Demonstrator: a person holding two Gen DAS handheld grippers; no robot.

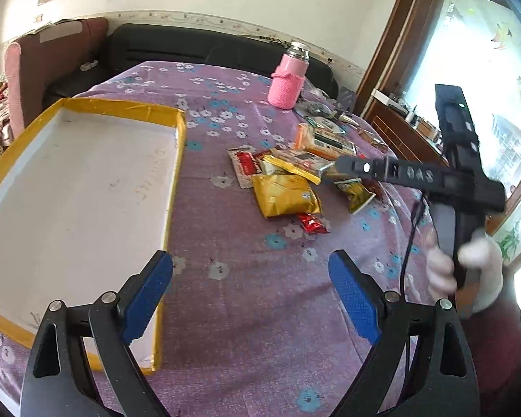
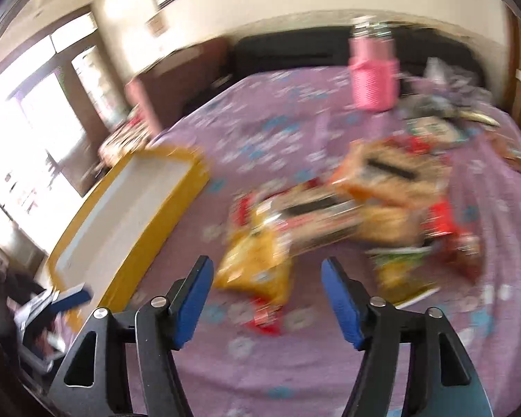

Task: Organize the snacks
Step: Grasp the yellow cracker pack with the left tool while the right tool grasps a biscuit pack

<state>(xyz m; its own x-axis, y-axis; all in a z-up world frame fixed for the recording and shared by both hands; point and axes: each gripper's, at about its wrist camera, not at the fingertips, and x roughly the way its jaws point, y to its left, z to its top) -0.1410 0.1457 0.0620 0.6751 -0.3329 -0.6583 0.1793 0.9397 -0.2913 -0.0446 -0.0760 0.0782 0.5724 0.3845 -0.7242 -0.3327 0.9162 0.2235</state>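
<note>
A heap of snack packets point(image 1: 295, 170) lies on the purple flowered cloth, with a yellow packet point(image 1: 284, 196) and a small red one point(image 1: 312, 224) at its near edge. A shallow white tray with a yellow taped rim point(image 1: 177, 160) sits to the left. My left gripper point(image 1: 250, 288) is open and empty, above bare cloth by the tray's right rim. My right gripper point(image 2: 265, 292) is open and empty, just short of the yellow packet point(image 2: 257, 267); that view is blurred. In the left wrist view the right gripper point(image 1: 337, 166) hovers over the heap.
A pink bottle in a knitted sleeve point(image 1: 288, 80) stands at the far side of the table. More packets and clutter point(image 1: 323, 114) lie behind the heap. A black sofa point(image 1: 191, 48) and a pink chair point(image 1: 34, 69) stand beyond the table.
</note>
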